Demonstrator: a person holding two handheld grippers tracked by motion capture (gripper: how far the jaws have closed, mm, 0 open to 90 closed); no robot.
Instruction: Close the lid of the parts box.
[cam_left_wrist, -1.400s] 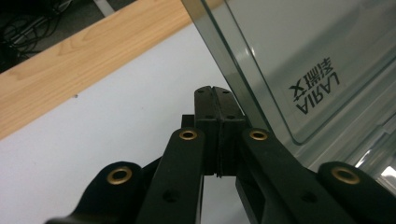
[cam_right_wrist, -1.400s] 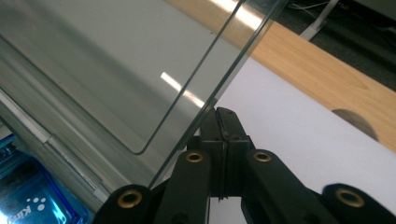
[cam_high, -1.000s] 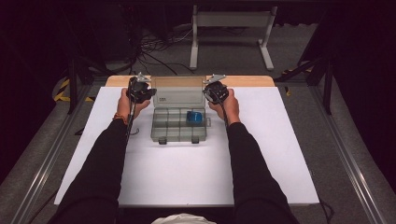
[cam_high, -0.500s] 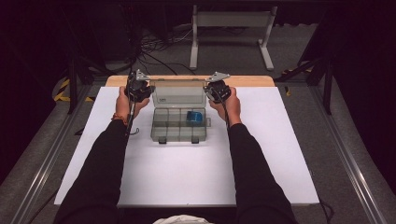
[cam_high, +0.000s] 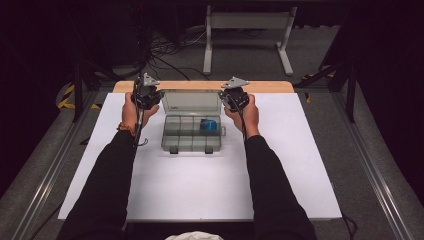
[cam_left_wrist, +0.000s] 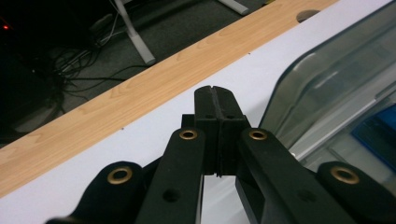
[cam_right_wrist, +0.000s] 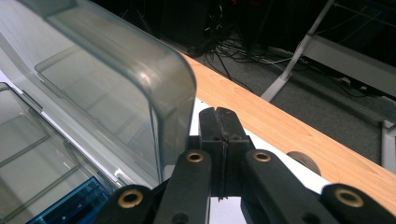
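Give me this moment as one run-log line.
scene: clear box on table, lid open | left gripper: shut, beside lid | right gripper: shut, beside lid | blue item inside

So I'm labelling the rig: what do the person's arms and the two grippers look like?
Black long sleeves; an orange band at the left wrist. The left gripper and right gripper are black with brass-ringed holes, each topped by a grey three-cornered plate and trailing a thin black cable.
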